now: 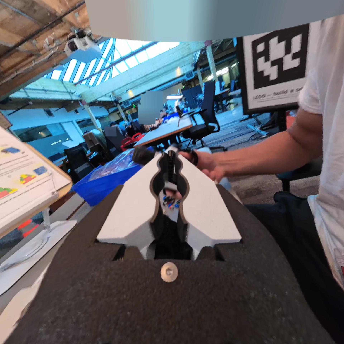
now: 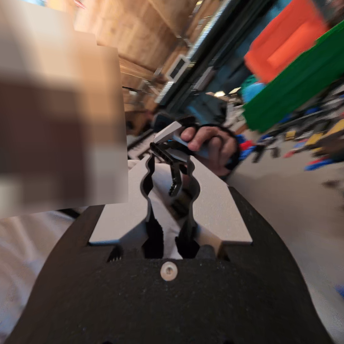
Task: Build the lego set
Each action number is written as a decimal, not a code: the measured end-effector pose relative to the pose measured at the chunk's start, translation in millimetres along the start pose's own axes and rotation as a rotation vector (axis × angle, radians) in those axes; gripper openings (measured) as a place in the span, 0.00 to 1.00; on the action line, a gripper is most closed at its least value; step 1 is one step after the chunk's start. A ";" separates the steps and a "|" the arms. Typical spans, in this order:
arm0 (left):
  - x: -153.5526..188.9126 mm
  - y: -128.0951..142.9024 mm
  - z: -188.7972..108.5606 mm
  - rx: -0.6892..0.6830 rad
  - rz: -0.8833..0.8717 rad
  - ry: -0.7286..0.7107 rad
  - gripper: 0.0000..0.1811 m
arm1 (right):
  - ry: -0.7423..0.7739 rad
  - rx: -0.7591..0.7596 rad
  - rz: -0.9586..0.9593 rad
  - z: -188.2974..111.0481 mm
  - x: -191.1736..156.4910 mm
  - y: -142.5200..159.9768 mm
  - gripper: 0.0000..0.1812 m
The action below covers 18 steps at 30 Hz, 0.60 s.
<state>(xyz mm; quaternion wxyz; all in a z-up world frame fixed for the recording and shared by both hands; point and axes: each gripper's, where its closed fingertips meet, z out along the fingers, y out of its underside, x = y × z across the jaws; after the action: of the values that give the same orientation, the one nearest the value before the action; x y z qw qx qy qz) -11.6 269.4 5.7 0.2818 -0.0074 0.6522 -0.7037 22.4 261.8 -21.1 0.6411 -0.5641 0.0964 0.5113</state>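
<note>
My left gripper is shut on a black angled Lego beam that stands between its white fingers. Behind the gap a small grey part with blue and red bits shows; I cannot tell what it is. In the right wrist view the left gripper is held by a hand and carries the black beam, which reaches down into the gap of my right gripper. The right gripper's fingers stand apart around the beam, with a white shirt visible between them. Both grippers are held up in the air, tip to tip.
A blue bin of bagged parts and an instruction sheet on a stand are on the left. A black-and-white marker board stands behind the person's arm. Orange and green bins and loose bricks lie to the right.
</note>
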 end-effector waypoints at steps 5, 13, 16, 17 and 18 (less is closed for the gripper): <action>-31.6 33.1 -2.5 -0.199 0.034 -0.113 0.03 | 0.758 -0.249 -0.373 -77.1 50.4 3.0 0.12; -44.0 64.8 -4.5 -0.342 -0.077 -0.108 0.03 | 1.206 -0.555 -0.478 -110.5 104.5 49.7 0.11; -42.8 69.2 -3.5 -0.348 -0.100 -0.104 0.03 | 1.292 -0.538 -0.487 -109.9 116.7 53.0 0.11; -42.5 69.8 -3.3 -0.350 -0.098 -0.104 0.03 | 1.313 -0.526 -0.502 -109.1 118.7 51.9 0.10; -41.9 70.6 -3.0 -0.354 -0.097 -0.101 0.03 | 1.326 -0.516 -0.505 -107.4 120.2 51.4 0.10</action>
<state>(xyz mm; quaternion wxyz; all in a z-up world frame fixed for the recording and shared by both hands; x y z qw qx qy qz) 49.8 289.8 -44.9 0.2744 -0.1237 0.7498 -0.5892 86.9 231.1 -174.5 0.3942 -0.8907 0.2070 -0.0914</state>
